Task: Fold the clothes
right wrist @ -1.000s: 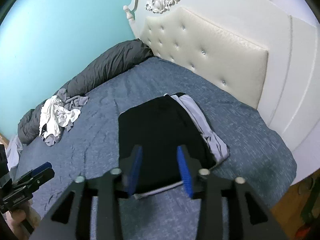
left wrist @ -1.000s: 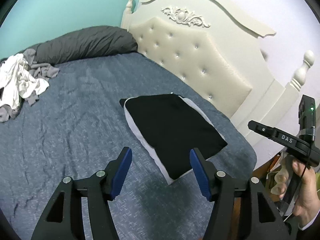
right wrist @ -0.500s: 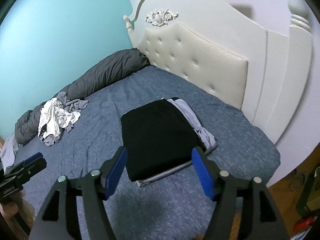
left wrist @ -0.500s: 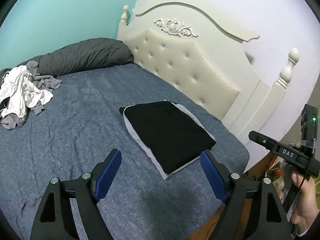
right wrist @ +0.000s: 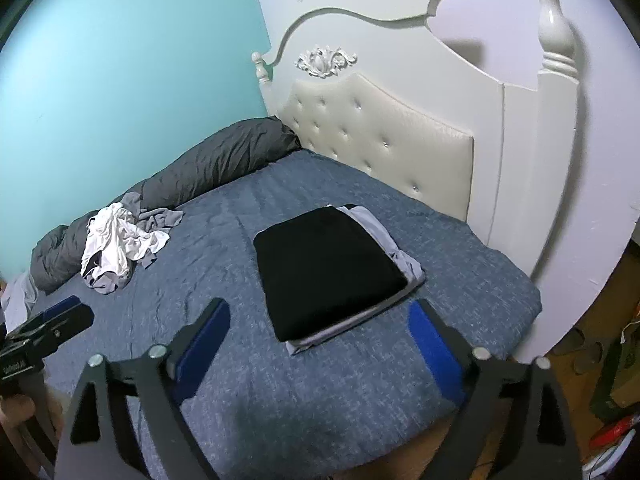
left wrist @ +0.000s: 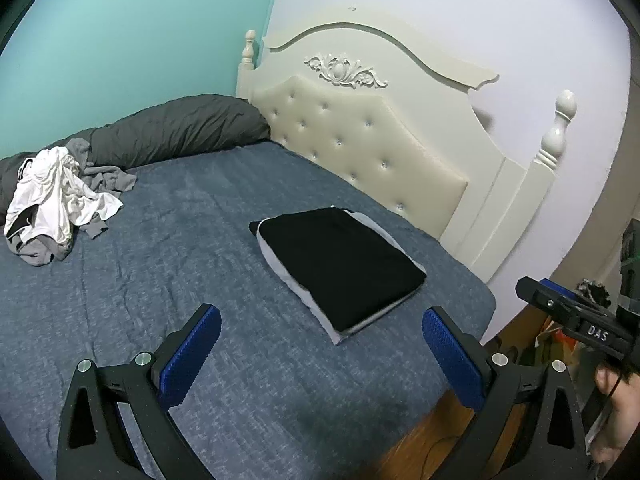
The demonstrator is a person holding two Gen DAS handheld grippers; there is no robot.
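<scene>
The crumpled heap of white and grey clothes [left wrist: 60,200] lies far off to my left on the blue bed [left wrist: 200,260], up against the dark grey rolled duvet [left wrist: 172,132] by the teal wall. Judging by the task, that heap is what I fold next, and my left gripper [left wrist: 320,344] is the nearer one to it; the heap has no clear long axis, just a loose mound, so I would have to reach well across the bed to it.

Ahead of both hands, toward the cream headboard [left wrist: 360,140], sits the folded stack: a black garment [left wrist: 340,264] squared on top of a pale grey one [right wrist: 404,264], its long axis running away from me toward the headboard. It looks finished.

My left jaws are opening, spread wide, with nothing between them, only bare bed below. My right gripper [right wrist: 320,344] is likewise opening wide and empty, its jaws framing the near edge of the stack without touching it.
</scene>
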